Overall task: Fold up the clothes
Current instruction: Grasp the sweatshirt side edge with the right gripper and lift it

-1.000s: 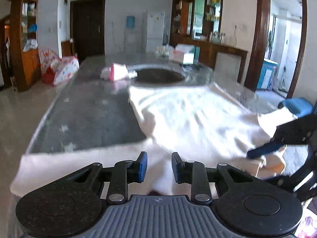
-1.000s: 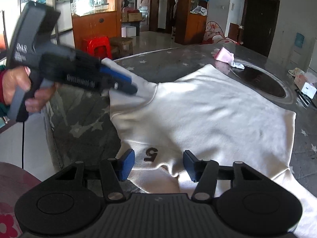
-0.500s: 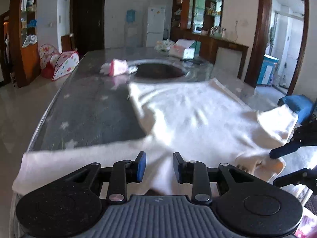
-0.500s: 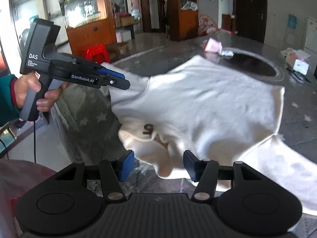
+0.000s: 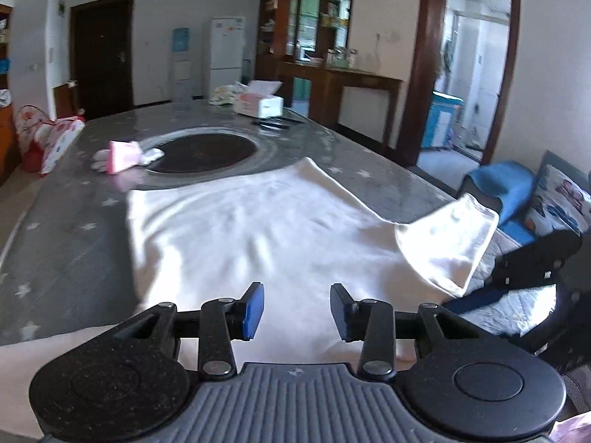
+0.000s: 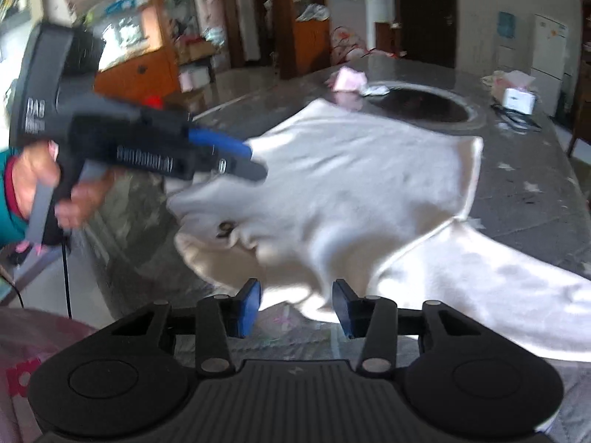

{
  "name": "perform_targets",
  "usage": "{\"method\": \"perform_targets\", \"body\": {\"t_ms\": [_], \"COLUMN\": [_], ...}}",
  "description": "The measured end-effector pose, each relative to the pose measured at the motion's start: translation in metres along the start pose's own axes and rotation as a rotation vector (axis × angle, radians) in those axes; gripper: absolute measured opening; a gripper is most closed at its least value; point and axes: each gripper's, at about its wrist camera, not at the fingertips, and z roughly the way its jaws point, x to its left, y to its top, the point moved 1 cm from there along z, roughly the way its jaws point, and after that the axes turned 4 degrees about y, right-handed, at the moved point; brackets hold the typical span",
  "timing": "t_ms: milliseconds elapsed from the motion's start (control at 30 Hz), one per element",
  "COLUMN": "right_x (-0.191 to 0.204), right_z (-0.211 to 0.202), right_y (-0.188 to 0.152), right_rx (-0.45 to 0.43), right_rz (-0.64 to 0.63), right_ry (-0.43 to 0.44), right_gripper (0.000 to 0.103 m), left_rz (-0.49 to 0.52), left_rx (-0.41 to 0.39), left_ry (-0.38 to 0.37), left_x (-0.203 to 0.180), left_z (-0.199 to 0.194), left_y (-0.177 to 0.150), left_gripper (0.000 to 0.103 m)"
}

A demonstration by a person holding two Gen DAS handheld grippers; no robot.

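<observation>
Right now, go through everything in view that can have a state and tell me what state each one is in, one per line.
White garment: spread on the table, unfolded, one sleeve lifted.
Left gripper: open, over the garment's near edge.
Right gripper: open, nothing between its fingers.
Tissue box: on the far end, a tissue sticking out.
Dark door: shut.
Pink cloth: bunched by the dark round inset.

Home dining room, fridge (image 5: pixel 226 51), wooden cabinets (image 5: pixel 314 37) (glass-fronted), long table (image 5: pixel 74 229)
</observation>
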Motion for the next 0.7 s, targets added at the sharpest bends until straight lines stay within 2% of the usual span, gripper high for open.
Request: {"method": "perform_targets", "body": {"t_ms": [133, 433, 700], "right_x": [-0.017, -0.086, -0.158], "right_z": [-0.015, -0.048, -0.074], "right_y": [-0.003, -0.028, -0.049], "right_rx": [-0.037, -0.079, -0.126], "right_rz": [0.054, 0.240, 0.425], "right_ry": [-0.052, -0.311, -0.544], "right_gripper": [0.044, 0.044, 0.044], "left_rz": [0.008, 0.045, 0.144], "left_rx": [0.014, 0.032, 0.077], "left_ry": [-0.029, -0.066, -0.107], "left_x": [-0.013, -0.034, -0.058], "left_z": [0.009, 0.018, 0.022], "left_y": [0.000, -0.001, -0.017], "left_gripper": [0.045, 0.046, 0.046]}}
